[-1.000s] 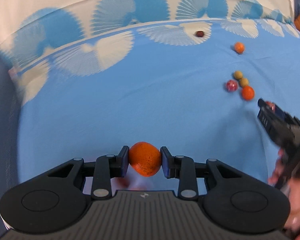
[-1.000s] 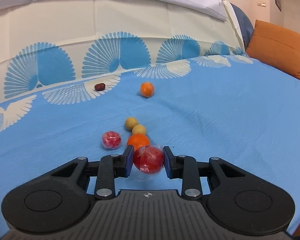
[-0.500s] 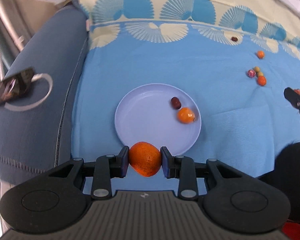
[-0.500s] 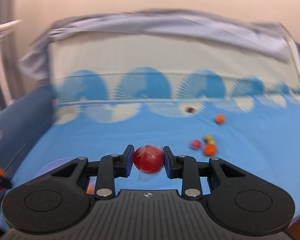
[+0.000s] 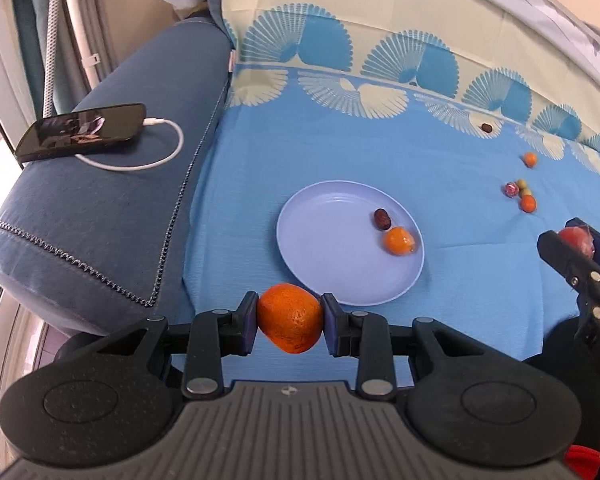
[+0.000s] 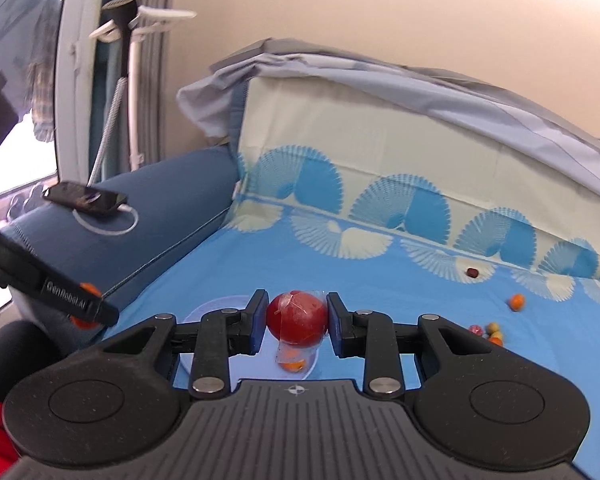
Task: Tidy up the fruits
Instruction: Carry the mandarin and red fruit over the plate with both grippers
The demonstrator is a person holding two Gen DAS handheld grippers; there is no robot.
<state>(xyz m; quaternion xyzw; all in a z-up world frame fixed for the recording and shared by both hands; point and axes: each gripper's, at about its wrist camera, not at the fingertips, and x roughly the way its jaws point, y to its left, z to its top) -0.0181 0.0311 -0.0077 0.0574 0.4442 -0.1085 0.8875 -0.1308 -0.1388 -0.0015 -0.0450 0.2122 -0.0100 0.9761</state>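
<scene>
Blue sheet point(image 5: 340, 152) w/ pale fan print covers the couch seat & backrest; largest item.
Navy armrest point(image 5: 112, 200), left of sheet; black phone point(image 5: 82, 132) on top, white cable point(image 5: 156, 152) plugged in.
Lilac plate point(image 5: 328, 248) flat on sheet nr armrest. On it: small orange point(image 5: 399, 241) & dark red date point(image 5: 381, 218), just beside each other, right half of plate.
Left gripper point(image 5: 289, 319): jaws clamped on large orange point(image 5: 290, 318), held above sheet just short of plate's near rim.
Right gripper point(image 6: 296, 322): jaws clamped on red fruit point(image 6: 297, 317) in clear wrap, held over plate's near side.
Loose fruit cluster point(image 5: 520, 194) on sheet, well right of plate: 1 pink wrapped, 2 tan, 1 orange.
Single small orange point(image 5: 530, 159) beyond cluster.
Lone dark date point(image 5: 487, 127) on fan print nr backrest.
</scene>
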